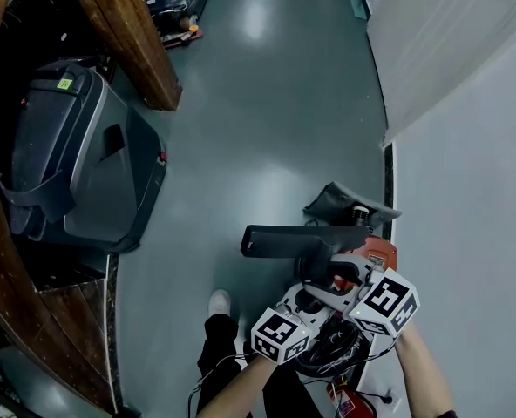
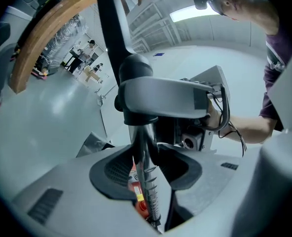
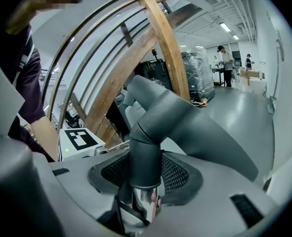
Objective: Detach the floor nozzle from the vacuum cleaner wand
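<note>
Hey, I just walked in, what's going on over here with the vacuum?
A person holds a gripper in each hand and works on a vacuum cleaner. The floor nozzle is not yet detached from the wand. The left gripper has the wand between its open jaws. The right gripper has the nozzle's neck between its jaws, also open, with the pads not pressing. The red vacuum cleaner body sits just beyond.

No text, label or number is legible.
</note>
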Available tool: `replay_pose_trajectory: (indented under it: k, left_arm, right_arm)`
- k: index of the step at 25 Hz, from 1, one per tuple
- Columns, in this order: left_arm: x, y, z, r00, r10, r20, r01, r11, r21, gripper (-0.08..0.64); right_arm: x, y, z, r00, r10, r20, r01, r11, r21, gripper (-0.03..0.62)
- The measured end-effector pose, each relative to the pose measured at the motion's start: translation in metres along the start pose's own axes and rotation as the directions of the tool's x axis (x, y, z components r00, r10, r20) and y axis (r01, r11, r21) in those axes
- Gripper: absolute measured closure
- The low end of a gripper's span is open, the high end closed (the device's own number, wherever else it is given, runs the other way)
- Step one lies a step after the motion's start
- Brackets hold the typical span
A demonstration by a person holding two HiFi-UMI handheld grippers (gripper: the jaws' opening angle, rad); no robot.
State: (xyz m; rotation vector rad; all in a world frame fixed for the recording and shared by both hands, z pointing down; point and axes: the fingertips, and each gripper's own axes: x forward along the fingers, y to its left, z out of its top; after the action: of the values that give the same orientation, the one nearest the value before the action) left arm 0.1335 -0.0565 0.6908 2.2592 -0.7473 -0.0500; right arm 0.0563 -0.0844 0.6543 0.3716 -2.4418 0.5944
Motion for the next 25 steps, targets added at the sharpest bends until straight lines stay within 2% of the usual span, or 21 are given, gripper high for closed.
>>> replay_pose_trajectory:
  k: [3, 8, 10, 13, 15, 19, 21, 23, 25]
  left_arm:
    - [0.0004, 0.0004, 0.0005, 1.000, 0.000, 0.005, 0.000, 1.000, -0.012, 0.403]
    - [-0.0005, 0.0007, -0.0013, 1.000, -0.019, -0.015, 0.019, 1.000, -0.010, 0.405]
    - [-0.0015, 0.0005, -0.0013, 1.000, -0.021, -0.013, 0.021, 1.000, -0.012, 0.405]
    - [-0.0016, 0.0000, -0.0013, 1.000, -0.013, 0.009, 0.014, 0.999, -0.030, 0.407]
    - [-0.0003, -0.0013, -0.0005, 1.000, -0.012, 0.015, 0.013, 0.999, -0.036, 0.410]
    - [-0.0002, -0.0014, -0.0011, 1.000, -0.017, -0.006, 0.017, 0.999, -0.041, 0.410]
    - [-0.0007, -0.0005, -0.0017, 1.000, -0.018, -0.013, 0.018, 0.999, -0.041, 0.410]
    - [-0.0005, 0.0022, -0.0014, 1.000, -0.010, -0.010, 0.009, 0.999, -0.045, 0.410]
    - [-0.0003, 0.0037, -0.0014, 1.000, -0.003, -0.007, 0.002, 0.999, -0.054, 0.410]
  right_arm:
    - [-0.0003, -0.0004, 0.0008, 1.000, -0.003, -0.001, 0.003, 1.000, -0.007, 0.403]
    - [0.0008, 0.0001, 0.0002, 0.997, -0.074, 0.015, 0.075, 0.996, -0.041, 0.405]
    - [0.0012, 0.0004, -0.0004, 0.998, -0.055, 0.012, 0.055, 0.998, -0.016, 0.405]
    - [0.0003, 0.0008, -0.0011, 0.999, 0.033, -0.005, -0.033, 0.999, 0.033, 0.405]
    - [-0.0020, 0.0010, -0.0001, 0.998, 0.060, -0.021, -0.059, 0.998, 0.022, 0.405]
    - [-0.0019, 0.0016, -0.0001, 0.999, -0.028, -0.025, 0.026, 0.998, -0.059, 0.406]
    - [-0.0007, 0.0006, -0.0007, 0.999, -0.041, -0.010, 0.041, 0.999, -0.031, 0.407]
    - [0.0013, -0.0024, -0.0002, 1.000, -0.016, -0.003, 0.016, 0.999, 0.032, 0.406]
    - [0.0024, -0.0038, 0.0007, 1.000, -0.004, -0.015, 0.005, 0.999, 0.049, 0.405]
